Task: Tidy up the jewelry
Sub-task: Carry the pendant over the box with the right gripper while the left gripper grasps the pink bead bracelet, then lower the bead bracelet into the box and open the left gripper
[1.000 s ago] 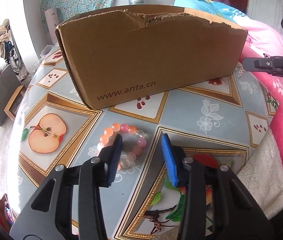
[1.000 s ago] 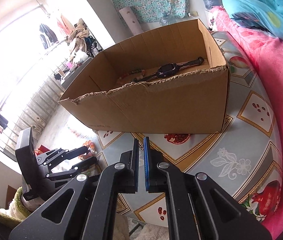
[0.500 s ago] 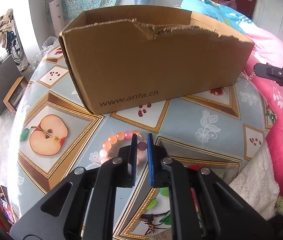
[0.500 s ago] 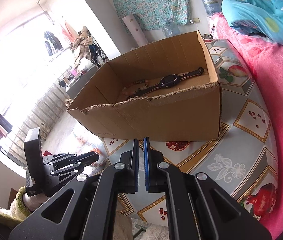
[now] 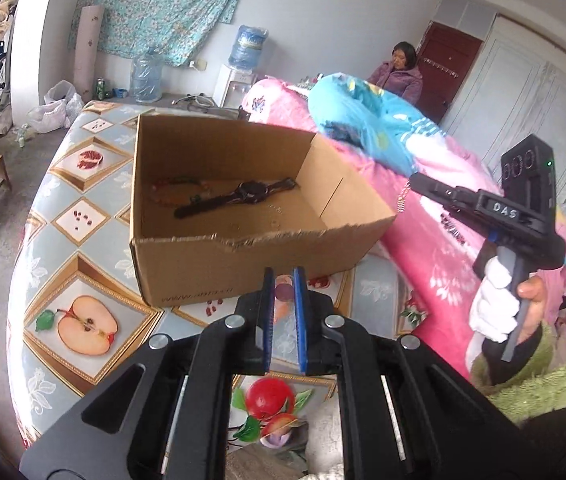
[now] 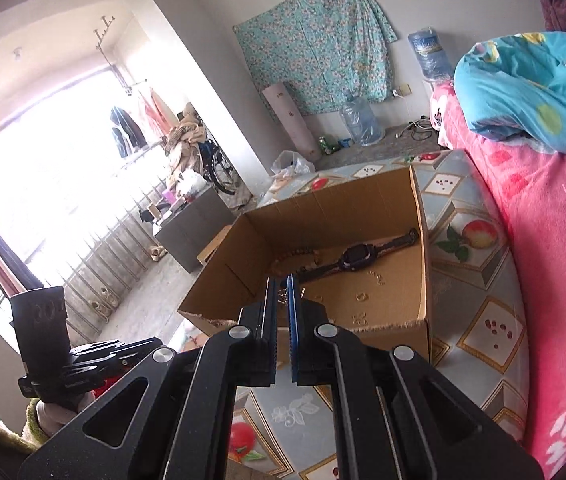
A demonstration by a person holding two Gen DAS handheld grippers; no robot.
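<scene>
Gripping round, glossy pink and purple beads [image 5: 283, 291], left gripper [image 5: 282, 276] is nearly closed. Right gripper [image 6: 282, 285], closed, pinches a thin metal chain [image 5: 403, 195] above the corrugated box [image 5: 243, 264].

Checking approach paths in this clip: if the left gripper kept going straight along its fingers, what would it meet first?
Probably the near wall of the cardboard box, just beyond the left gripper, shut on the bead bracelet; depth is unclear, so it might clear the torn rim.
</scene>
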